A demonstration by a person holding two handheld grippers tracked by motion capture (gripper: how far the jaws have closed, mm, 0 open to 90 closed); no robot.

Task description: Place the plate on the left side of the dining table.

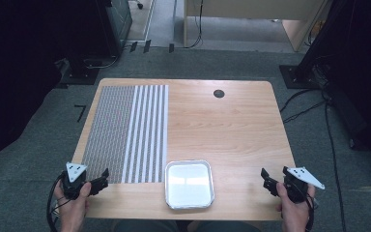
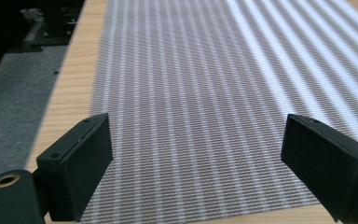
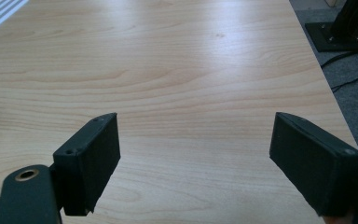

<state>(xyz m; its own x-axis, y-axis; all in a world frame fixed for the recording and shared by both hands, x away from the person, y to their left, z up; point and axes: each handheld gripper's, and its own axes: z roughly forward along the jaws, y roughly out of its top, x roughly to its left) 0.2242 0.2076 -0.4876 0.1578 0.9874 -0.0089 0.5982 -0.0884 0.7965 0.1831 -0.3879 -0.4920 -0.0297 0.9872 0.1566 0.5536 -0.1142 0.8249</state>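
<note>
Although nothing is gripped yet, the layout points to the left side as where work starts. The wooden table (image 1: 232, 125) carries everything. The biggest thing on it is the striped mat (image 1: 125, 133), which lies flat along the table's left edge, its long axis running from the near edge toward the far edge; its left part has a fine weave pattern and its right part broad white stripes. Next in size is the foil tray (image 1: 189, 183), a shallow square tray at the middle of the near edge, just beside the mat's near right corner; from the high view I cannot tell whether the two touch. It looks empty, though glare on its bottom makes that hard to confirm. A small dark grommet (image 1: 219, 93) sits near the far edge.

The left gripper (image 1: 104, 180) hovers at the mat's near left corner, with the mat stretching straight ahead of it, as the left gripper view's mat (image 2: 205, 93) shows. It is much the nearer to the mat. Its jaws stand wide apart, holding nothing and touching nothing that I can see.

The right gripper (image 1: 266, 180) is near the table's near right corner, over bare wood, well apart from the mat and nearer to the tray. Its jaws are likewise spread wide and empty.
</note>
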